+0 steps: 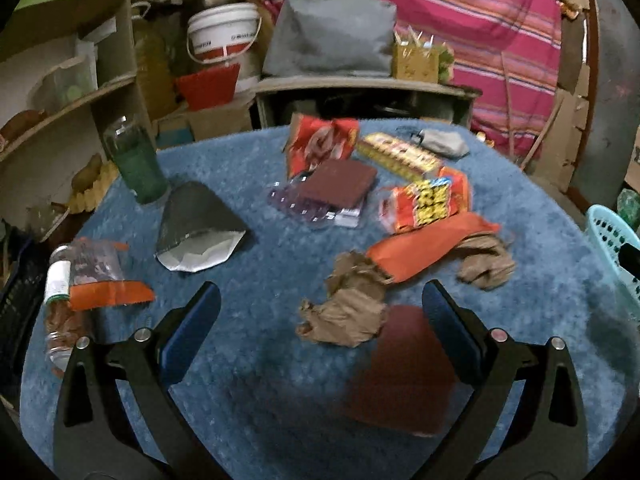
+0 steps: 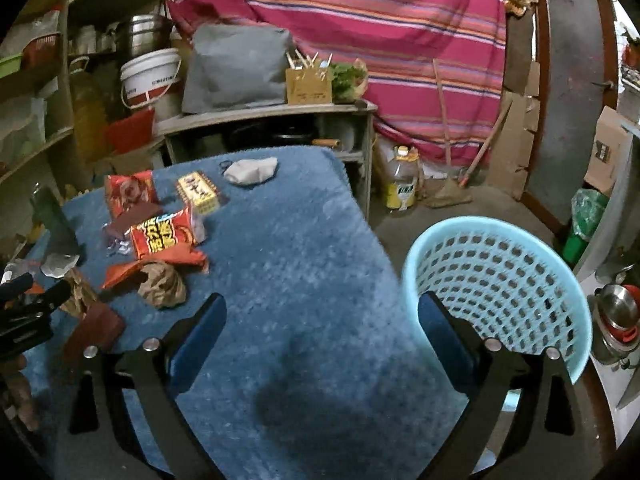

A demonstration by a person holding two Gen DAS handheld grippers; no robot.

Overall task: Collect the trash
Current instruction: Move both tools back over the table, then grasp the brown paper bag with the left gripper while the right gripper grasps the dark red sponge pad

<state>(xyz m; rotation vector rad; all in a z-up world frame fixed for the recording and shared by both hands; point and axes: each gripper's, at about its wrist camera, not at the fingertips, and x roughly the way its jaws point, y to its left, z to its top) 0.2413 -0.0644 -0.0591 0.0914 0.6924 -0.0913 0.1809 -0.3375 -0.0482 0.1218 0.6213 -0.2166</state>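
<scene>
Trash lies scattered on a blue fuzzy table cover (image 1: pixel 260 360): crumpled brown paper (image 1: pixel 348 312), an orange wrapper (image 1: pixel 424 248), red snack bags (image 1: pixel 320 144), a yellow box (image 1: pixel 400 156), a dark red card (image 1: pixel 404 372) and a grey pouch (image 1: pixel 196 228). My left gripper (image 1: pixel 320 308) is open just above the cover, with the brown paper and the dark red card between its fingers and nothing gripped. My right gripper (image 2: pixel 320 320) is open and empty over bare cover, its right finger in front of the light blue basket (image 2: pixel 500 280). The same brown paper (image 2: pixel 164 284) shows left of it.
A green bottle (image 1: pixel 136 160) stands at the table's far left and a clear plastic bottle (image 1: pixel 60 304) lies at its left edge. A grey cloth wad (image 2: pixel 250 170) rests at the far edge. Shelves, a white bucket (image 1: pixel 224 32) and a low cabinet stand behind. The basket sits off the table's right side.
</scene>
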